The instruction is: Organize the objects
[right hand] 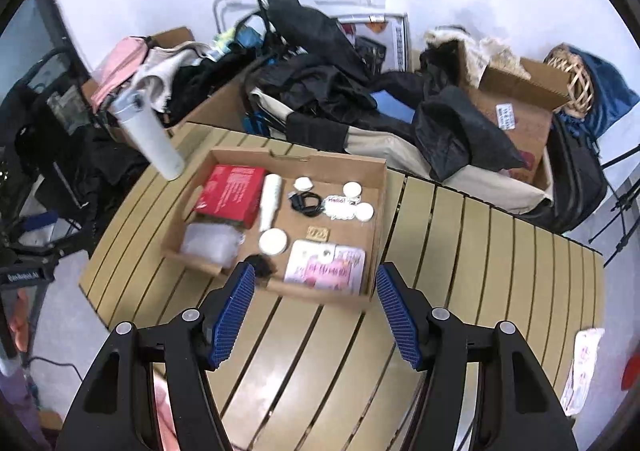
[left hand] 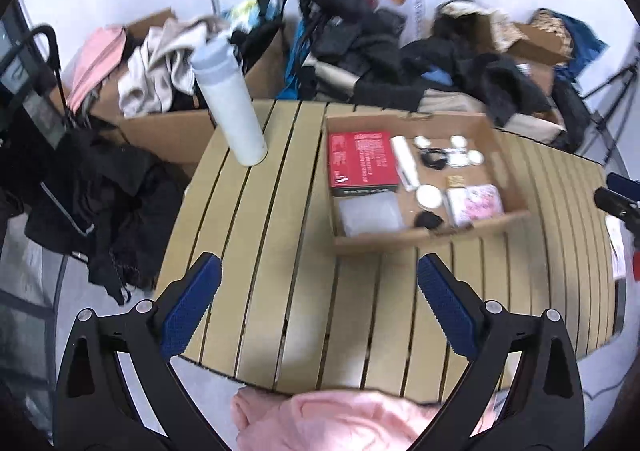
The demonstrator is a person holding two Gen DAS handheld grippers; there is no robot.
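Hovering over near edge of slatted counter point(left hand: 304, 315), both grippers empty: left gripper point(left hand: 318, 307) w/ jaws spread wide, right gripper point(right hand: 316, 315) likewise wide open, nothing between the blue pads point(right hand: 234, 315). Just past right gripper, shallow cardboard box point(right hand: 376, 219) sitting on counter, already loaded: pink packet point(right hand: 326, 267) at near right corner, small black item point(right hand: 260, 265) near front wall, clear plastic bag point(right hand: 212, 243) at near left, round white lid point(right hand: 273, 241) mid-box, white tube point(right hand: 270, 201) lying beside red box point(right hand: 232, 199), black cable point(right hand: 306, 204), sticker point(right hand: 340, 207) and a few small white discs point(right hand: 352, 189) toward the back. Looks mostly done as far as small stuff goes. Still outside box: white bottle point(left hand: 230, 103) standing upright at far left corner of counter, well apart from box; probably next thing to deal with, tho too tall to stand inside neatly. Also a printed packet point(right hand: 582, 367) at far right edge of counter, not yet boxed. Beyond counter, heaps of clothes point(right hand: 328, 91) and cartons point(right hand: 520, 107) against wall; can't tell whether part of the job.
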